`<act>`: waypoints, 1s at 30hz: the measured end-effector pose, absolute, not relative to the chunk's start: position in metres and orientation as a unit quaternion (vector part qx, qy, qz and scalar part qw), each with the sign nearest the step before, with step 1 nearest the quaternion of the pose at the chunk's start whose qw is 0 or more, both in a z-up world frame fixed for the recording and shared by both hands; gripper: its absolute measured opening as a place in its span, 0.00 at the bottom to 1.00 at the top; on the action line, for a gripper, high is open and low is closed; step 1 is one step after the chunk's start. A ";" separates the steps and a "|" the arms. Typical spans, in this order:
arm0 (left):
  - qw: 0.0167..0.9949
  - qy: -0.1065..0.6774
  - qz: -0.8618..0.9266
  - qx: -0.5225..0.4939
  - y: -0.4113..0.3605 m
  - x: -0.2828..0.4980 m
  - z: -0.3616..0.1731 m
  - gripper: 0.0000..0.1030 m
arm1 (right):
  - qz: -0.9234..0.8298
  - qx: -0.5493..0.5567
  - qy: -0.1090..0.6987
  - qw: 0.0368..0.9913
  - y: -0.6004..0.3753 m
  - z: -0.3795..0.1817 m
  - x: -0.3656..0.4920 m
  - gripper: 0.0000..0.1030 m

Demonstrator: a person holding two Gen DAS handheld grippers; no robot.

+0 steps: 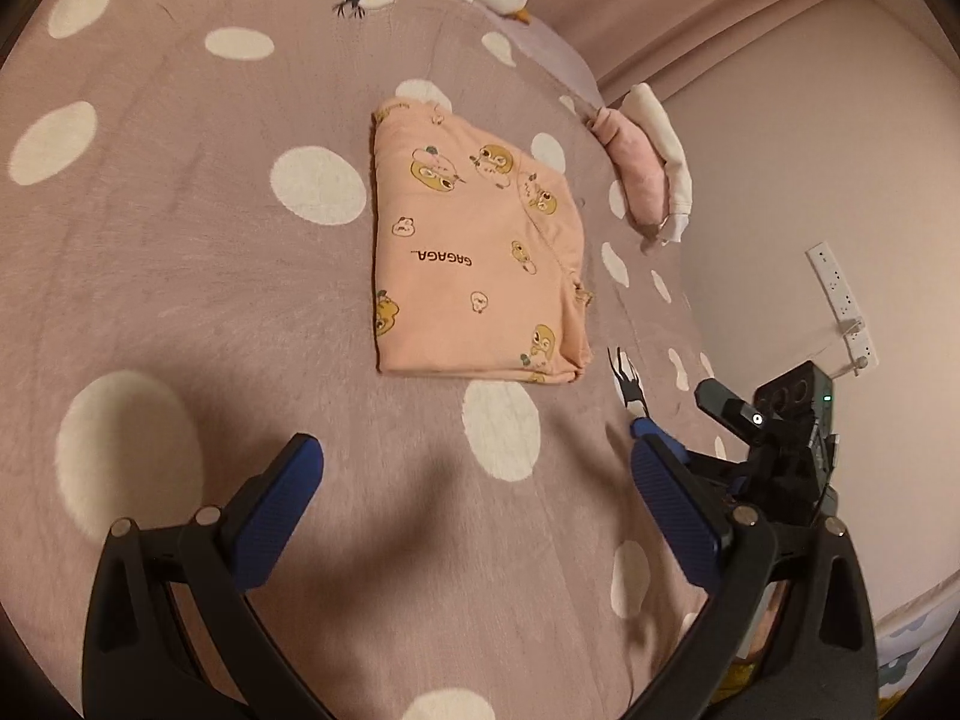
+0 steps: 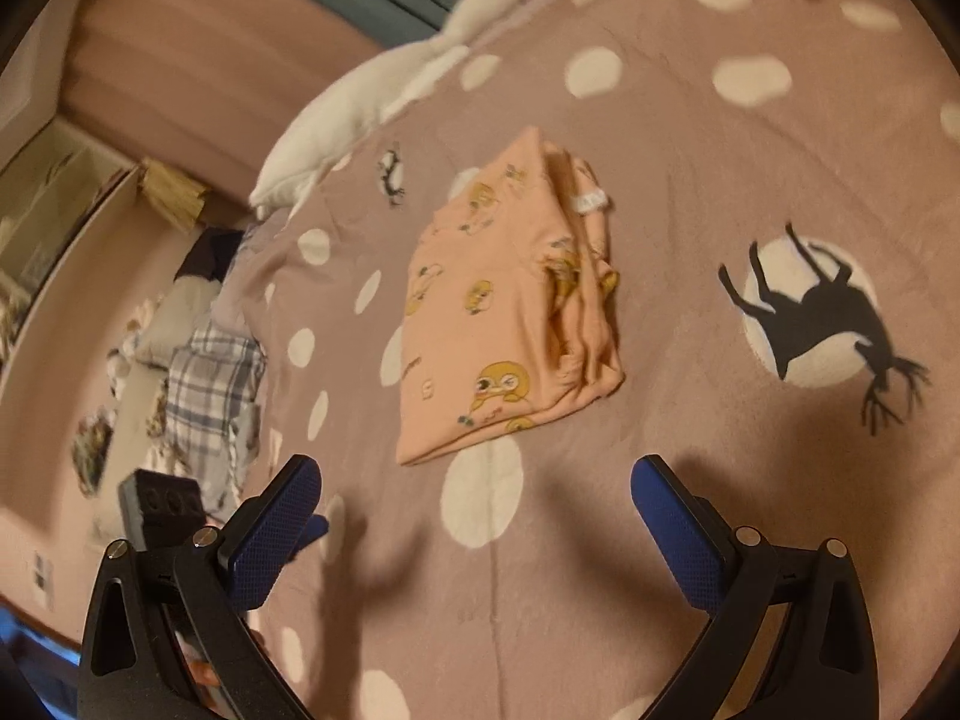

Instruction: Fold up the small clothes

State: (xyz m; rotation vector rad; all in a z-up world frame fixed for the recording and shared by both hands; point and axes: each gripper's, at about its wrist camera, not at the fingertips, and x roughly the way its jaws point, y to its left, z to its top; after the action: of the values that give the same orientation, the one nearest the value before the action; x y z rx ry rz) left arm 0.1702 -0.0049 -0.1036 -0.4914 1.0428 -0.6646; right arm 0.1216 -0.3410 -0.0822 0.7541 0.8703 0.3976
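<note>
A small peach garment [image 1: 474, 252] with yellow cartoon prints lies folded into a neat rectangle on the mauve polka-dot bedspread [image 1: 180, 240]. It also shows in the right wrist view [image 2: 498, 324], with its stacked folded edges on the right. My left gripper [image 1: 477, 456] is open and empty, hovering short of the garment's near edge. My right gripper [image 2: 477, 480] is open and empty, also just short of the garment. The right gripper's body [image 1: 774, 438] shows at the right of the left wrist view.
A rolled pink and white bundle of cloth [image 1: 648, 168] lies at the bed's right edge. A white goose plush [image 2: 384, 90] lies at the far side. A plaid cloth [image 2: 210, 390] hangs off the left bed edge. A power strip [image 1: 840, 300] is on the wall.
</note>
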 end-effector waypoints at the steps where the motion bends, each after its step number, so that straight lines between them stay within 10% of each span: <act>1: 0.784 0.487 -0.308 -0.230 -0.006 0.176 -0.106 1.00 | 0.187 0.360 0.411 0.817 -0.343 -0.085 0.126 0.99; 30: 0.744 0.520 -0.323 -0.268 -0.052 0.273 -0.141 0.97 | 0.202 0.371 0.441 0.792 -0.347 -0.106 0.239 0.99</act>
State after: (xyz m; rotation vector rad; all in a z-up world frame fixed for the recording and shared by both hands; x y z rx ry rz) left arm 0.2730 -0.0520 -0.1414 -0.5866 1.1383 -0.7085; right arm 0.2393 -0.3472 -0.1060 0.7990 0.9483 0.4343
